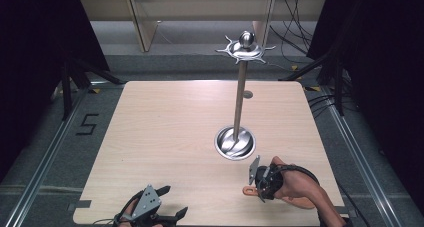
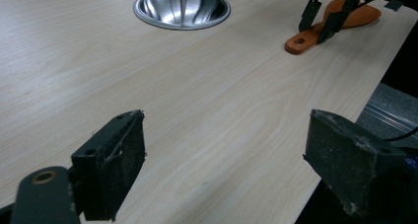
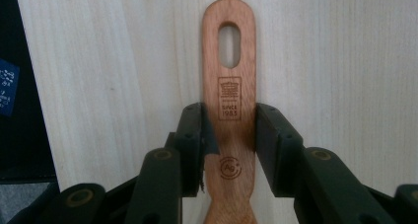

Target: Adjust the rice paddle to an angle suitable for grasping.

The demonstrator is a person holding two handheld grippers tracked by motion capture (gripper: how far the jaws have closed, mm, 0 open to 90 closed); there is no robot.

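Item: wooden spatula (image 3: 229,105), reddish-brown, flat on the tabletop (image 1: 165,137) near its front right corner, handle with an oval hanging hole and a stamped mark (the lettering reads "since 1983"). Your right hand-held gripper (image 3: 229,130) has its pads pressed against both edges of the handle just below that stamp, so it is pinching the spatula, which lies on the wood. Your left hand-held gripper (image 2: 224,160) rests at the front edge, left of centre, jaws spread wide with only bare tabletop between them. Also present: a steel utensil stand (image 1: 239,94), its round dished base just beyond the spatula, its pole upright, its top ringed with hooks.
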